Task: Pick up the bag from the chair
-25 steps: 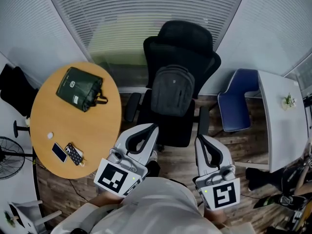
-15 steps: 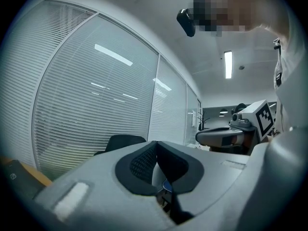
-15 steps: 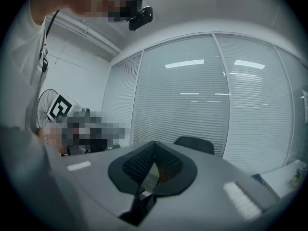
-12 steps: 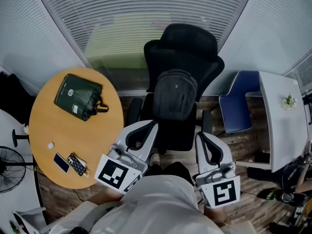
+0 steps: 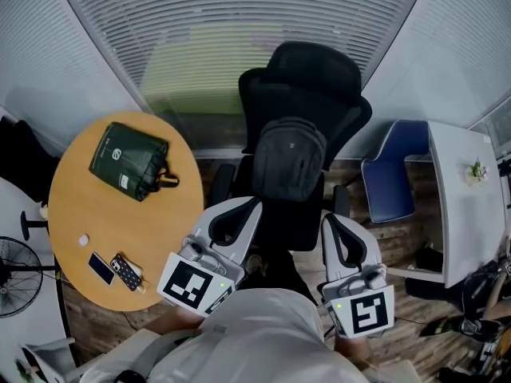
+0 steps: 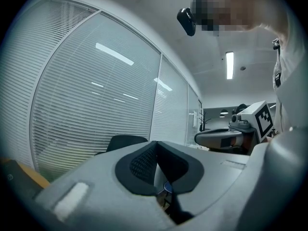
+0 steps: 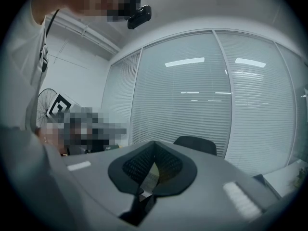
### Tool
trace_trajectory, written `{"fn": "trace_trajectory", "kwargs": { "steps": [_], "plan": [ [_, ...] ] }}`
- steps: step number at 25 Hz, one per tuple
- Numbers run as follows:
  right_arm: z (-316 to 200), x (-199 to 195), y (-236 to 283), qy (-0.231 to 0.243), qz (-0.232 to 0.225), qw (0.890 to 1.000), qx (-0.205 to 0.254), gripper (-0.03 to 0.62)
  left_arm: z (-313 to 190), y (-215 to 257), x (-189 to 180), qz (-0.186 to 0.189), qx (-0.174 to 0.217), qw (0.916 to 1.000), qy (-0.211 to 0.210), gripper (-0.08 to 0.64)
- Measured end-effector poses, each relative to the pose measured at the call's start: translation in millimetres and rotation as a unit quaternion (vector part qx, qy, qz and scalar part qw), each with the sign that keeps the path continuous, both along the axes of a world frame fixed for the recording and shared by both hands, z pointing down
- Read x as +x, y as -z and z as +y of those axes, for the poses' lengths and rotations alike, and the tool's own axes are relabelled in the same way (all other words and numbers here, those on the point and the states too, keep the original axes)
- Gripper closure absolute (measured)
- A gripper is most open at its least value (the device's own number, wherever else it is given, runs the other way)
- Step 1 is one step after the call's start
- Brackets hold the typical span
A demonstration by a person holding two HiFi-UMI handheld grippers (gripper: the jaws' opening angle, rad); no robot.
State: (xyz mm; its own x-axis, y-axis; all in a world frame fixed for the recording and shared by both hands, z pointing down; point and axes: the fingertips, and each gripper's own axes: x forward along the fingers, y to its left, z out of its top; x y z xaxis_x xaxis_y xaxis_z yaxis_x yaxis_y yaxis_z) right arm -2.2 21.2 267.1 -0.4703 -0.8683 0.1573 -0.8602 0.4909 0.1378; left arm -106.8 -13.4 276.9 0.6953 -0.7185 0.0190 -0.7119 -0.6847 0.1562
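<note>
The left claw point(image 5: 252, 207) and right claw point(image 5: 330, 221) were both closed tight on nothing, with the grey backpack point(image 5: 291, 158) upright on the black chair point(image 5: 319, 70) just ahead between them: seemingly the approach, needing opened jaws and a reach forward.

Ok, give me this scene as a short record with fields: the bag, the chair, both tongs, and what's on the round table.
bag: dark grey backpack, upright on the seat against the chair back
chair: black office chair, facing the person
left tongs: shut, empty, short of the backpack
right tongs: shut, empty, short of the backpack
round table: green bag; two phones near the edge
beside chair: blue chair, white table
</note>
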Motion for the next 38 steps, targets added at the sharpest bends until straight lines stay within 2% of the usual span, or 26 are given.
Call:
{"fn": "trace_trajectory", "kwargs": {
  "steps": [8, 18, 38],
  "plan": [
    [-25, 26, -1, -0.01, -0.008, 1.0, 0.002, 0.589, -25, -2, 21, -0.004, 0.0, 1.0, -0.001, 0.555],
    [-70, 70, 0, -0.013, -0.014, 1.0, 0.006, 0.589, -69, -2, 66, -0.007, 0.001, 1.0, -0.003, 0.555],
    [-150, 151, -5, 0.006, -0.022, 1.0, 0.004, 0.589, -151, -3, 147, -0.019, 0.005, 0.9995, 0.025, 0.555]
  ]
}}
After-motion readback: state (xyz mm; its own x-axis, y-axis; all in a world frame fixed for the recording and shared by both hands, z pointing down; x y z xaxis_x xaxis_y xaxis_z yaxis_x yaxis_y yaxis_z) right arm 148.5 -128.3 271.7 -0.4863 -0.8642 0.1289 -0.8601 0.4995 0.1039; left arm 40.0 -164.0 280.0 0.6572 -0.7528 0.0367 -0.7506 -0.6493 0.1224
